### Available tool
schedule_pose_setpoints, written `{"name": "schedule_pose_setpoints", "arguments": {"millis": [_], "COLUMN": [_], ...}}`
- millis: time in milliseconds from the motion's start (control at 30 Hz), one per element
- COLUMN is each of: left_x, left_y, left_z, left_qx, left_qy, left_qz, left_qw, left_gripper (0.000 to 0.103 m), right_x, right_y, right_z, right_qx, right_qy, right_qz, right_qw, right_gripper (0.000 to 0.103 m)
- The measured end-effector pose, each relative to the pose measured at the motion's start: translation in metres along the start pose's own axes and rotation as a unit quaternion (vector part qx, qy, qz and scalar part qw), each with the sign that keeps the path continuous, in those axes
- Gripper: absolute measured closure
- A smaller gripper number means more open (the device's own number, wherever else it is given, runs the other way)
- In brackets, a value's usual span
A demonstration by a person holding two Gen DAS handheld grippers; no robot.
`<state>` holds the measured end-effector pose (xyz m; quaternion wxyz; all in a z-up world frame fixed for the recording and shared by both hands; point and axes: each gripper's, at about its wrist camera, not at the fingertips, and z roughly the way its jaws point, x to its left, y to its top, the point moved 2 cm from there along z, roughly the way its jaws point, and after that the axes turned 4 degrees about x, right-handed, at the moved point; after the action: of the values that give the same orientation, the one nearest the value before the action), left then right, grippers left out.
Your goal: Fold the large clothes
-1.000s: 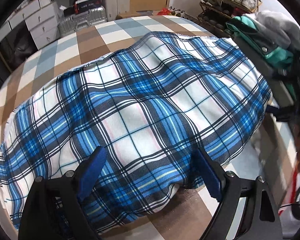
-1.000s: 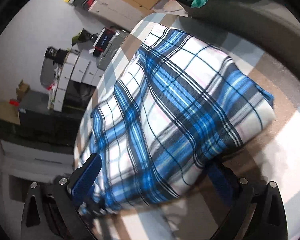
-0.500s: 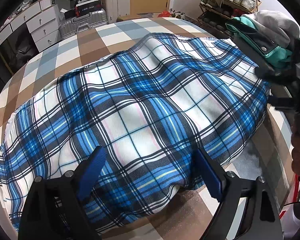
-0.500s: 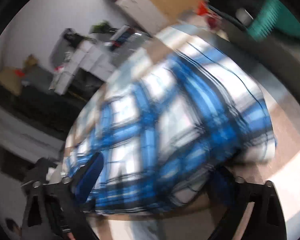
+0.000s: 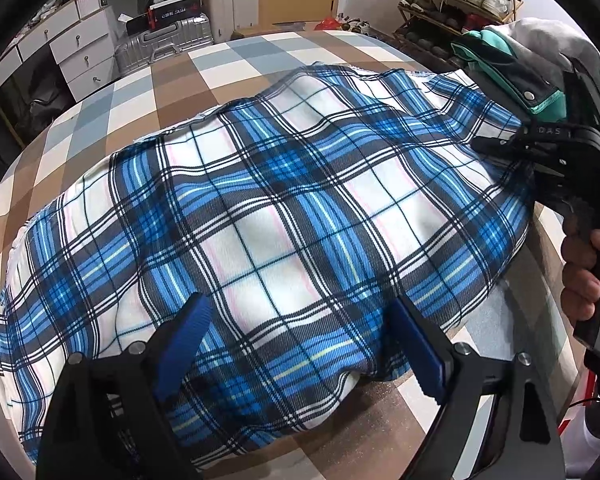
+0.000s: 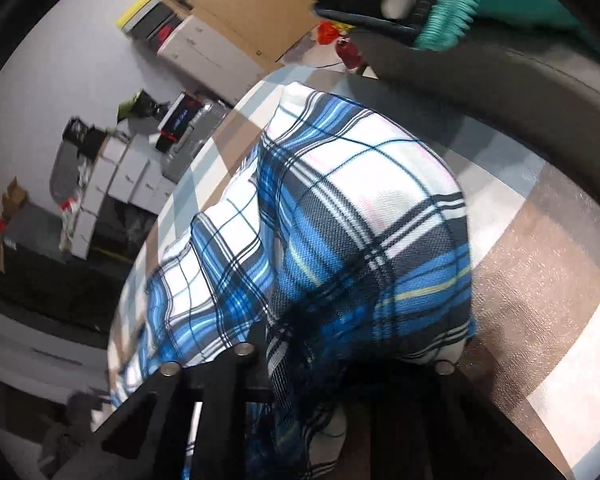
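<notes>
Your right claw (image 6: 300, 360) is closing on the right-hand edge of the plaid cloth (image 5: 268, 216) spread flat across the checkered counter (image 5: 172, 92), ready to lift for a fold, while your left claw (image 5: 296, 340) hovers spread over the near hem.

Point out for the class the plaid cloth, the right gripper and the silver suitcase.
plaid cloth (image 5: 284, 208): left wrist view, on its white middle square.
right gripper (image 5: 480, 145): left wrist view, at the closing fingertips pinching the cloth's edge.
silver suitcase (image 5: 168, 38): left wrist view, on its ribbed side.
</notes>
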<state>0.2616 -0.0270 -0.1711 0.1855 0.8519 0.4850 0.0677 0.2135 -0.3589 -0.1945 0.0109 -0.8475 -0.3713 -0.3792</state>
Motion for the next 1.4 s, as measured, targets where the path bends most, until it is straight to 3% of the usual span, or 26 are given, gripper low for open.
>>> {"name": "schedule_pose_setpoints", "arguments": {"millis": [233, 400, 633, 733, 900, 1000, 1033, 1133, 1167, 1233, 1300, 1400], "left_x": [-0.022, -0.069, -0.127, -0.121, -0.074, -0.051, -0.046, -0.028, -0.02, 0.006, 0.035, 0.082], "left_y": [-0.003, -0.007, 0.007, 0.009, -0.008, -0.008, -0.007, -0.01, -0.013, -0.024, -0.037, -0.056], "left_z": [0.004, 0.008, 0.015, -0.002, -0.02, 0.005, 0.005, -0.008, -0.015, -0.034, -0.051, -0.075], "left_qx": [0.018, 0.025, 0.029, 0.03, 0.03, 0.055, 0.042, 0.029, 0.021, 0.006, -0.01, -0.031], "left_qy": [-0.011, -0.027, -0.108, -0.145, -0.106, -0.152, -0.17, -0.232, -0.252, -0.261, -0.27, -0.279], "left_qz": [0.024, 0.064, 0.111, 0.097, 0.06, 0.015, 0.006, -0.028, -0.035, -0.05, -0.073, -0.118], "left_qw": [0.9995, 0.9972, 0.9875, 0.9841, 0.9921, 0.9867, 0.9845, 0.9719, 0.9668, 0.9641, 0.9601, 0.9525], "left_gripper": [0.016, 0.016, 0.016, 0.016, 0.016, 0.016, 0.016, 0.016, 0.016, 0.016, 0.016, 0.016], "right_x": [0.018, 0.024, 0.049, 0.053, 0.071, 0.092, 0.1, 0.141, 0.154, 0.183, 0.206, 0.226], "right_y": [-0.017, -0.028, -0.034, -0.029, -0.03, -0.037, -0.041, -0.071, -0.084, -0.119, -0.154, -0.2], "right_z": [-0.043, -0.082, -0.135, -0.141, -0.135, -0.138, -0.138, -0.132, -0.129, -0.113, -0.093, -0.059], "right_qx": [-0.067, -0.108, -0.164, -0.169, -0.172, -0.182, -0.187, -0.203, -0.211, -0.227, -0.22, -0.2], "right_qy": [-0.032, -0.095, -0.157, -0.166, -0.183, -0.176, -0.176, -0.19, -0.2, -0.221, -0.215, -0.202], "right_qz": [-0.107, -0.194, -0.289, -0.292, -0.314, -0.328, -0.336, -0.403, -0.432, -0.505, -0.56, -0.614], "right_qw": [0.991, 0.97, 0.93, 0.927, 0.916, 0.91, 0.906, 0.872, 0.854, 0.803, 0.769, 0.737], "right_gripper": [0.097, 0.097, 0.097, 0.097, 0.097, 0.097, 0.097, 0.097, 0.097, 0.097, 0.097, 0.097]}}
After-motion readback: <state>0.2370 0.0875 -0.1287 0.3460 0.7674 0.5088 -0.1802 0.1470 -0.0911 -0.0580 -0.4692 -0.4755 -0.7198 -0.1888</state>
